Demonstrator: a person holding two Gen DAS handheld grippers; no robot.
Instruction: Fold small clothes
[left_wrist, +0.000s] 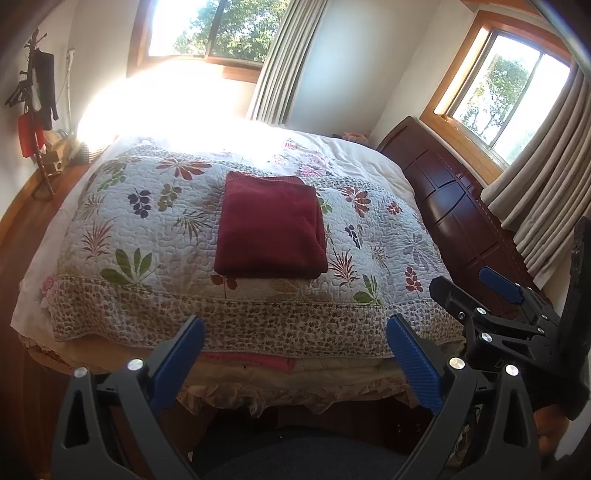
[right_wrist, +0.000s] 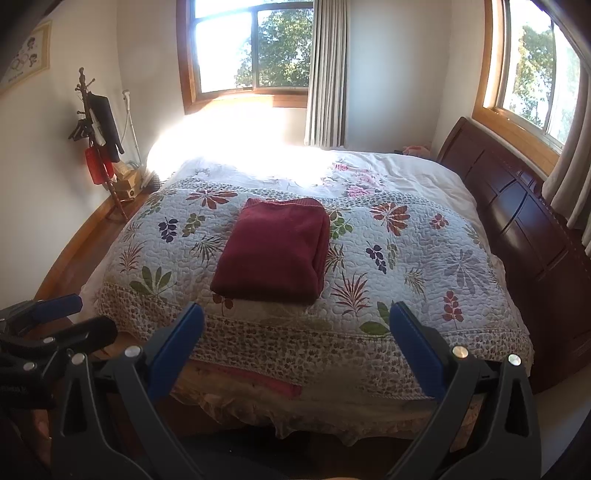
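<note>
Garment: dark red cloth (left_wrist: 271, 227) (right_wrist: 271, 251), folded into a thick rectangle, lying flat on the quilt, about midway between the bed's left and right edges and closer to the near edge than to the far one; stacked fold layers show along its right side.
Bed (left_wrist: 33, 295) (right_wrist: 424, 166): fills most of both views; a white sheet covers the far part, washed out by sunlight near the far left corner.
Quilt (left_wrist: 155, 236) (right_wrist: 406, 258): pale, printed with leaves and flowers, with a small-patterned border hanging over the near edge; beneath that edge show a pink layer and a frilled beige skirt.
Headboard (left_wrist: 450, 206) (right_wrist: 517, 206): dark reddish wood panels along the bed's right edge.
Windows: one beyond the far edge (left_wrist: 207, 29) (right_wrist: 251, 48), one above the headboard (left_wrist: 506, 96) (right_wrist: 535, 74), both with wooden frames, grey-beige curtains and trees outside.
Coat stand (left_wrist: 37, 110) (right_wrist: 99, 140): past the far left corner, with dark clothing and something red hanging on it.
Left claw (left_wrist: 295, 363) (right_wrist: 48, 317): blue pads spread wide, nothing between them, held short of the near edge, apart from the cloth.
Right claw (right_wrist: 295, 356) (left_wrist: 476, 291): blue pads likewise spread wide and empty, off the near edge, not touching the cloth; in the left view it sits toward the near right corner.
</note>
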